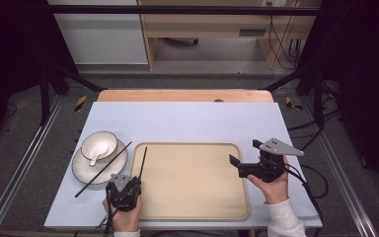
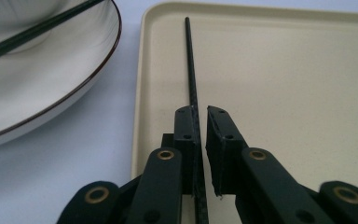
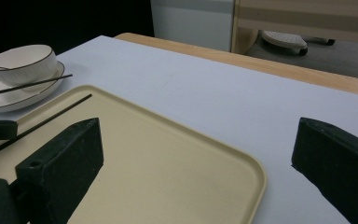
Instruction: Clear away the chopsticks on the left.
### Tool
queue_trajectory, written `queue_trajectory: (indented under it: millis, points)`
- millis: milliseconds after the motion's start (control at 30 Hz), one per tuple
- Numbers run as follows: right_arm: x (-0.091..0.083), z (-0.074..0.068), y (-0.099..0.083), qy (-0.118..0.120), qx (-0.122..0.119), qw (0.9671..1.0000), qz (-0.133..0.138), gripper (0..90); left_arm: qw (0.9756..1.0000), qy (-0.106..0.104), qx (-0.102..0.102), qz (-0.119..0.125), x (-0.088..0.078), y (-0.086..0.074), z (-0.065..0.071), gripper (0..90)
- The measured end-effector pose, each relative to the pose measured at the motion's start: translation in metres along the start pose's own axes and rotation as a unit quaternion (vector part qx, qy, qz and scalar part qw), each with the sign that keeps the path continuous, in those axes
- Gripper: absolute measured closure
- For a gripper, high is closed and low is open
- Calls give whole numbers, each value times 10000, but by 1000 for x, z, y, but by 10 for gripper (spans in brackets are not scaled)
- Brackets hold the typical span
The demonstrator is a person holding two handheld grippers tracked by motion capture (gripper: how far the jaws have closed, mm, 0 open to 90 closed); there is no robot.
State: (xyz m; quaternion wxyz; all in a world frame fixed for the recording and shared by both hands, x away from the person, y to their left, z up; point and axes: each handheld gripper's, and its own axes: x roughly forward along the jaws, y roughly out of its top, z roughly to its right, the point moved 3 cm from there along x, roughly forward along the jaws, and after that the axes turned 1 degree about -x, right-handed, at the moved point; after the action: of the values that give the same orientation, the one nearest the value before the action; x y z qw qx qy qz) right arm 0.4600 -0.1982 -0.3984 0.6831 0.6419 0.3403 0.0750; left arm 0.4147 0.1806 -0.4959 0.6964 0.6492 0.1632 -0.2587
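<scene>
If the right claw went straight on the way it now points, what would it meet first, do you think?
Probably nothing soon: the open right claw points left over the beige tray, whose surface ahead looks bare. Further on lies the black chopstick by the left claw, though depth is uncertain.
</scene>
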Motion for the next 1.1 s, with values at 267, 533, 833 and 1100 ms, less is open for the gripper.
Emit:
queue_trajectory:
  millis: [267,533,833,1100]
  points:
    - [-4,1,2,-3,39,10000,69,22,9976,-557,318,278,-15,28,4,664]
    - [-9,3,4,-13,76,9998,163,22,9877,-1337,790,197,-25,47,1,419]
    - [-10,6,3,-21,94,9998,182,26,9750,-1761,1346,155,-29,57,-25,314]
    - [-8,6,2,-48,87,9998,143,31,9704,-1918,1468,51,-29,51,-47,281]
